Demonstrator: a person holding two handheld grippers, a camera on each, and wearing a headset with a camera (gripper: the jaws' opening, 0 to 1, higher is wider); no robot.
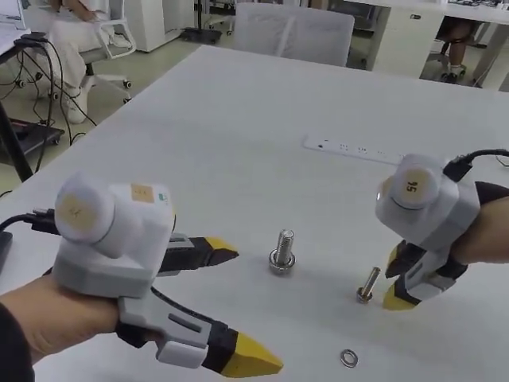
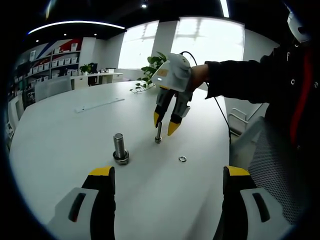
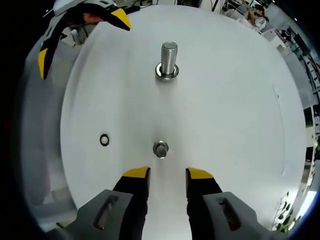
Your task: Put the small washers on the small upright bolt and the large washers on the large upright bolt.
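Head view: right gripper (image 1: 395, 282) is held spread just beside the small bolt (image 1: 368, 284); left gripper (image 1: 253, 310) is held spread, well apart from it.

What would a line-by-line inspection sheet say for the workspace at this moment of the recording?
Surface: white table, matte, no spills seen.
Job's things: large bolt upright, with a ring at its base; small bolt standing; one loose washer lying flat, apart from both bolts.
Clutter: white power strip beyond the bolts.
Grippers: left gripper jaws wide open, holding nothing; right gripper jaws open, just short of the small bolt.
Cables: black cable off the right gripper; more cables hanging at far left.
Surroundings: office chair; seated person.
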